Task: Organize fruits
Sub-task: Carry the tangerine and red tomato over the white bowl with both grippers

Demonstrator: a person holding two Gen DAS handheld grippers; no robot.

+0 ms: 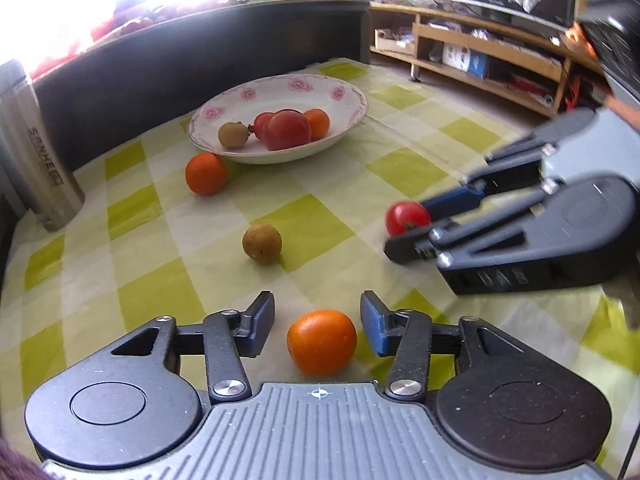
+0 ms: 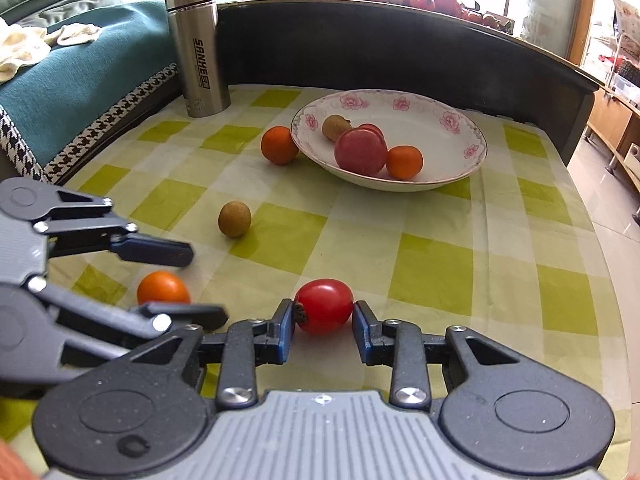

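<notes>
on checked cloth (image 1: 340, 216): left gripper (image 1: 318, 326) fingers spread around orange (image 1: 322, 342), right gripper (image 2: 324, 326) pinching tomato (image 2: 324, 306)

Checked tablecloth (image 1: 400, 168) under bowl (image 1: 352, 118), fruits, flask (image 1: 40, 168)

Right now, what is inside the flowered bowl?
The flowered bowl holds a big red fruit, one orange and one brown fruit. A second red fruit peeks out behind the big one; most of it is covered.
</notes>
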